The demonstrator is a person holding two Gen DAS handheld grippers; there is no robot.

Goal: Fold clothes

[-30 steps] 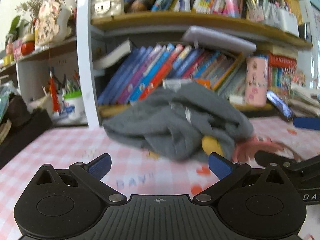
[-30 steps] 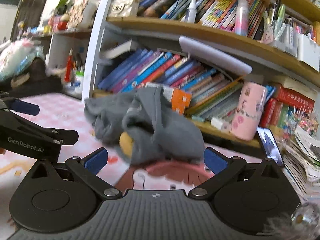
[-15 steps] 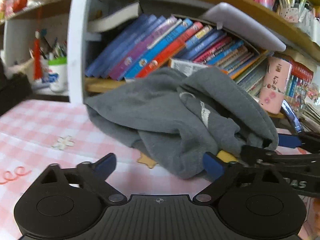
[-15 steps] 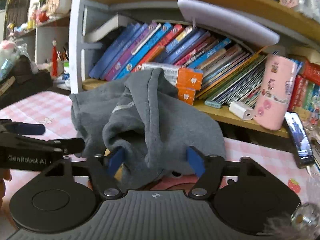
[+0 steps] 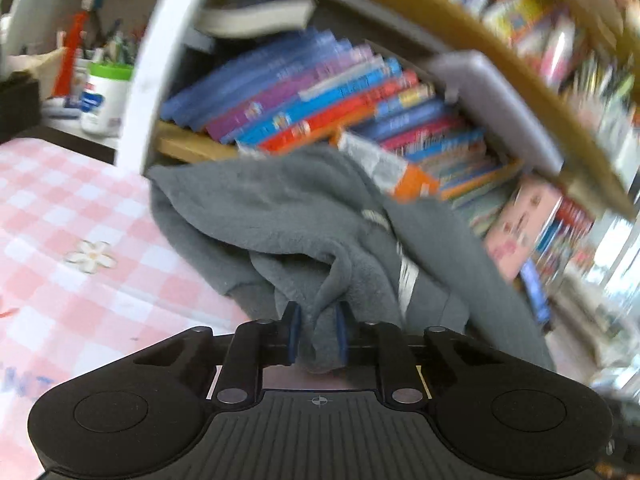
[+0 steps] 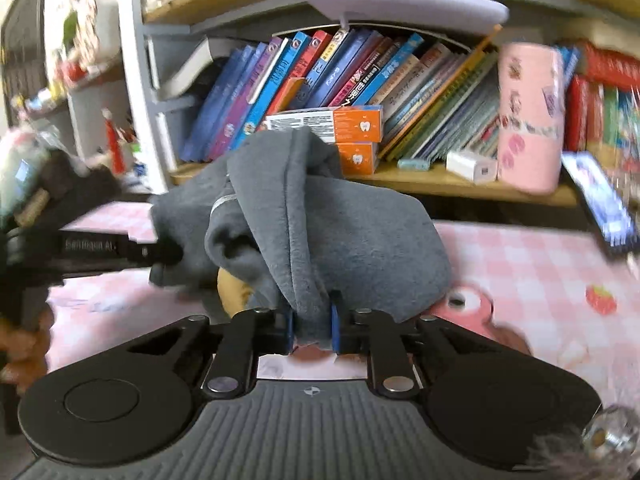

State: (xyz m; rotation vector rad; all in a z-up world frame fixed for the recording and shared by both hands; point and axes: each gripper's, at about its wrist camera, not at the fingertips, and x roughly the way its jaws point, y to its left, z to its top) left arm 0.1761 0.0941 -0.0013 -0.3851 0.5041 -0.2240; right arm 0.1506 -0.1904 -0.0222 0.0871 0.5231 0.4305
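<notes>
1. Left gripper — nearest item in the left wrist view; blue-padded fingers drawn close together, clenched on a bunched fold of the grey garment.
2. Right gripper — nearest item in the right wrist view; fingers likewise closed in, pinching a hanging fold of the same garment. In this view the left gripper enters from the left edge, its tip buried in the cloth.
3. Grey garment — fleece-like, crumpled in a heap, held at two points and rising over the desk; a pale stripe shows on one fold. Whether its lower edge rests on the desk cannot be told.
4. Yellow object — partly hidden under the garment; identity unclear.
5. Desk — covered in a pink-and-white checked cloth with a printed flower and, on the right side, a strawberry and a pink cartoon figure.
6. Phone — lying at the desk's far right.
7. Bookshelf — behind the garment; a row of leaning books, two orange boxes stacked just behind the cloth, a white charger block, a pink cylindrical container.
8. White jar with green lid — far left, beside a pot of pens; blurred.
</notes>
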